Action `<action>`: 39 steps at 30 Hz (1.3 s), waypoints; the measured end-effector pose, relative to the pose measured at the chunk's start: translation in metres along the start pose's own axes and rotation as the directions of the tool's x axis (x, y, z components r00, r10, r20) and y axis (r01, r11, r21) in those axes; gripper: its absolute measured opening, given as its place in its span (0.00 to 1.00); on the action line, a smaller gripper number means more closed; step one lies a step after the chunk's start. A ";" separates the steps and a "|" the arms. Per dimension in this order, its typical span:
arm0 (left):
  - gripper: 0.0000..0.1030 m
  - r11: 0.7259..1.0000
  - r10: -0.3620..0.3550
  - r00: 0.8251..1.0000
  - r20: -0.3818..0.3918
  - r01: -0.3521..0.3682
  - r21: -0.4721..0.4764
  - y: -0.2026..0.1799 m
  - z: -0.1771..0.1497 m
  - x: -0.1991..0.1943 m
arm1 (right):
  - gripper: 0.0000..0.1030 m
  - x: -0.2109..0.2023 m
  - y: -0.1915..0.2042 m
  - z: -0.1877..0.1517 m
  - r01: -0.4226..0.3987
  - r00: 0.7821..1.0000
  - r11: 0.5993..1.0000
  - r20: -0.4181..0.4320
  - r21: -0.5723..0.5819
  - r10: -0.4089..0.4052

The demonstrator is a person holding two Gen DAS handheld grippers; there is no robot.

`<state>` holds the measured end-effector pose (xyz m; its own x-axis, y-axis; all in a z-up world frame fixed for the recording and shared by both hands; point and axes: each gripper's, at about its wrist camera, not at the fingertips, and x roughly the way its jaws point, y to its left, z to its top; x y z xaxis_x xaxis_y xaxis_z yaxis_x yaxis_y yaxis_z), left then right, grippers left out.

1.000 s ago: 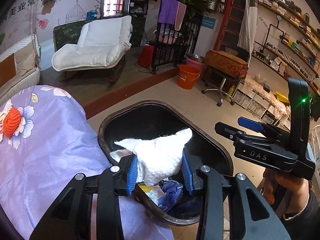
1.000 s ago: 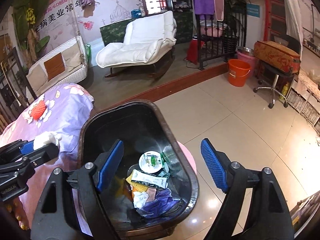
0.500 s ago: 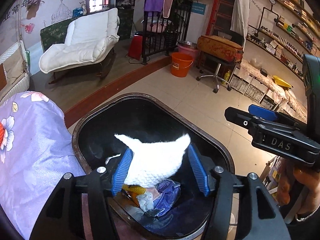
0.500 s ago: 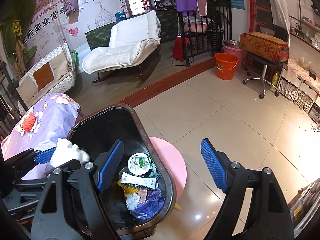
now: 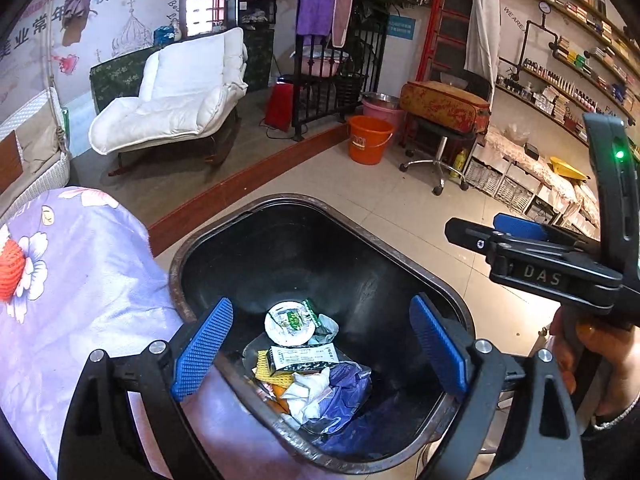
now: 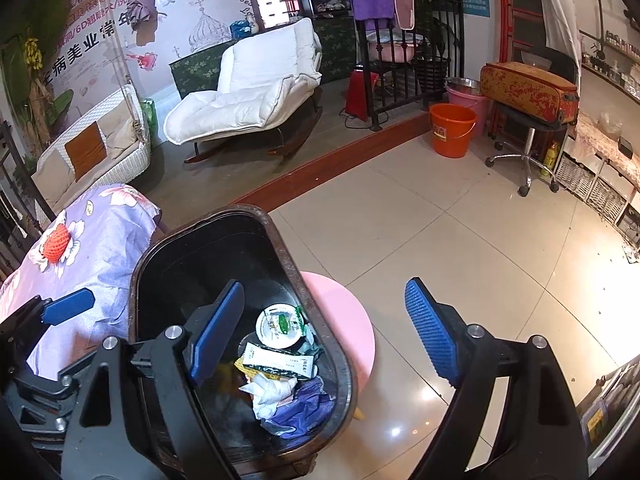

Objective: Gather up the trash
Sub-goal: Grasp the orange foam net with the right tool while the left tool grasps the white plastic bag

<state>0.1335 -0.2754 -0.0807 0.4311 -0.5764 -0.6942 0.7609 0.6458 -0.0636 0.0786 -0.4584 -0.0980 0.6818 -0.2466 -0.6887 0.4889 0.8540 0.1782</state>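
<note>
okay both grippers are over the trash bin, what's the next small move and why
Probably lift the left gripper away from the bin: its jaws are opening with nothing between them, and a white wad lies on the trash inside. An orange-red item on the floral cloth may be next.

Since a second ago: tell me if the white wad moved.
Yes. The wad has dropped from between the opening left gripper pads down into the bin, onto the trash at its bottom.
</note>
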 end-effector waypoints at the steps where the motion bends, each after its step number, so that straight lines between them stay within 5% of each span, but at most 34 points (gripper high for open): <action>1: 0.87 1.000 0.006 1.000 0.004 -0.006 -0.002 0.003 -0.001 -0.004 | 0.82 0.000 0.004 0.000 -0.011 1.000 1.000 -0.001 -0.003 0.011; 10: 0.88 0.995 0.083 0.996 0.043 -0.081 -0.050 0.042 -0.015 -0.045 | 0.83 0.002 0.056 -0.002 -0.134 0.991 0.987 -0.040 -0.085 0.131; 17: 0.88 0.981 0.172 0.983 0.062 -0.165 -0.101 0.090 -0.032 -0.079 | 0.83 0.004 0.122 0.001 -0.267 0.963 0.943 -0.085 -0.200 0.255; 23: 0.88 0.949 0.273 0.961 0.048 -0.261 -0.173 0.153 -0.044 -0.109 | 0.83 0.010 0.192 0.005 -0.401 0.916 0.860 -0.148 -0.316 0.373; 28: 0.88 0.895 0.392 0.920 0.009 -0.378 -0.238 0.224 -0.053 -0.127 | 0.83 0.022 0.265 0.007 -0.506 0.863 0.753 -0.231 -0.421 0.450; 35: 0.88 0.834 0.463 0.884 -0.059 -0.458 -0.307 0.331 -0.040 -0.126 | 0.83 0.052 0.368 0.009 -0.544 0.835 0.603 -0.309 -0.583 0.455; 39: 0.88 0.819 0.455 0.885 -0.096 -0.458 -0.346 0.382 -0.030 -0.106 | 0.83 0.085 0.413 0.015 -0.553 0.831 0.582 -0.346 -0.596 0.435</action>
<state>0.3638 0.0469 -0.0526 0.6813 -0.1686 -0.7124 0.2580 0.9660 0.0182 0.3468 -0.1337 -0.0720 0.5908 0.3252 -0.7384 -0.4168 0.9066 0.0658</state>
